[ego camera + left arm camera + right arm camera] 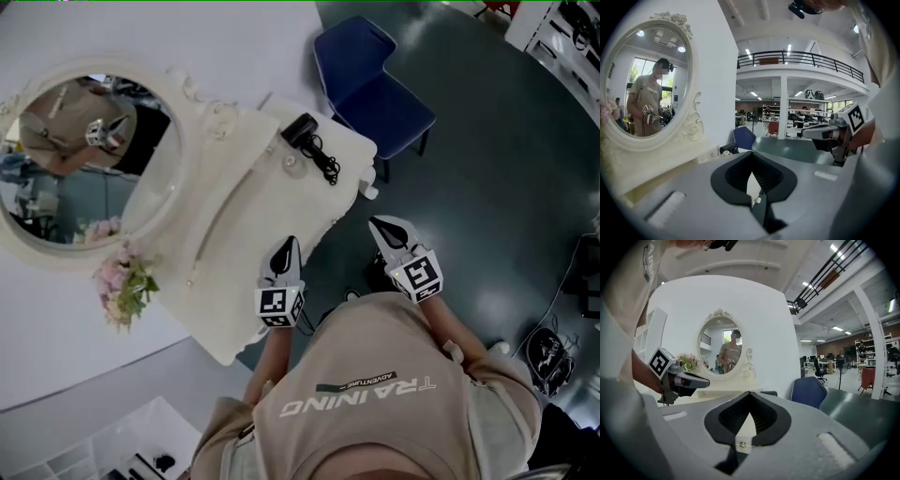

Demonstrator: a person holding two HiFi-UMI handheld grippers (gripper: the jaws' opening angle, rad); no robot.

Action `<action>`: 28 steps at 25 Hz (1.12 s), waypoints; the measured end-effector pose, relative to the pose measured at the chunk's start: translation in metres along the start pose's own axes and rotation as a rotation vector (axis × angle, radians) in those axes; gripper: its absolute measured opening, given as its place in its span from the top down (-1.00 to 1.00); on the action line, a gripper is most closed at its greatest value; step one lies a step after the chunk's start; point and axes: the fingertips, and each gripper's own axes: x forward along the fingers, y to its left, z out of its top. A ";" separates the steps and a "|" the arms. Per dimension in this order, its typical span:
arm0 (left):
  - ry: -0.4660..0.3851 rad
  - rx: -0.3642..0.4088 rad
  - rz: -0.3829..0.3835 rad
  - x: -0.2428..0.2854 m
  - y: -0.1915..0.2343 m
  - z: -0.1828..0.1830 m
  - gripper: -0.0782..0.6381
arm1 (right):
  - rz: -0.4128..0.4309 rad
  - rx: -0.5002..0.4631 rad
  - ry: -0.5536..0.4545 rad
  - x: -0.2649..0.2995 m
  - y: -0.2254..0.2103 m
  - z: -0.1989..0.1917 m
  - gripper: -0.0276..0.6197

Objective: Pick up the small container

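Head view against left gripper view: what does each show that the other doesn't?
Only the head view: the print on the person's shirt and the marker cube on the left gripper. Only the left gripper view: the balcony railing and the white pillar. Both: the oval mirror, the blue chair and the right gripper.
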 end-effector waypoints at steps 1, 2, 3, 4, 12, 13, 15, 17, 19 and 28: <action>-0.003 0.008 0.006 0.010 0.000 0.007 0.74 | 0.009 -0.001 -0.006 0.005 -0.009 0.003 0.91; -0.010 0.016 0.012 0.019 0.000 0.015 0.74 | 0.016 -0.001 -0.008 0.009 -0.018 0.005 0.91; -0.019 0.022 0.019 0.028 -0.001 0.024 0.74 | 0.022 0.000 -0.009 0.012 -0.028 0.007 0.91; -0.029 0.024 0.029 0.038 -0.001 0.032 0.74 | 0.028 0.001 -0.009 0.015 -0.038 0.008 0.91; -0.029 -0.032 0.120 0.075 0.012 0.046 0.74 | 0.090 0.000 -0.009 0.042 -0.086 0.014 0.91; -0.021 -0.034 0.130 0.076 0.013 0.044 0.74 | 0.099 0.002 -0.008 0.045 -0.089 0.014 0.91; 0.003 -0.042 0.149 0.076 0.017 0.038 0.74 | 0.115 0.012 0.000 0.051 -0.090 0.011 0.91; 0.028 -0.058 0.162 0.077 0.020 0.031 0.74 | 0.127 0.030 0.012 0.055 -0.091 0.007 0.91; 0.038 -0.066 0.165 0.083 0.025 0.031 0.74 | 0.137 0.042 0.023 0.063 -0.094 0.003 0.91; 0.044 -0.073 0.134 0.113 0.056 0.027 0.74 | 0.137 0.020 0.068 0.100 -0.095 0.004 0.91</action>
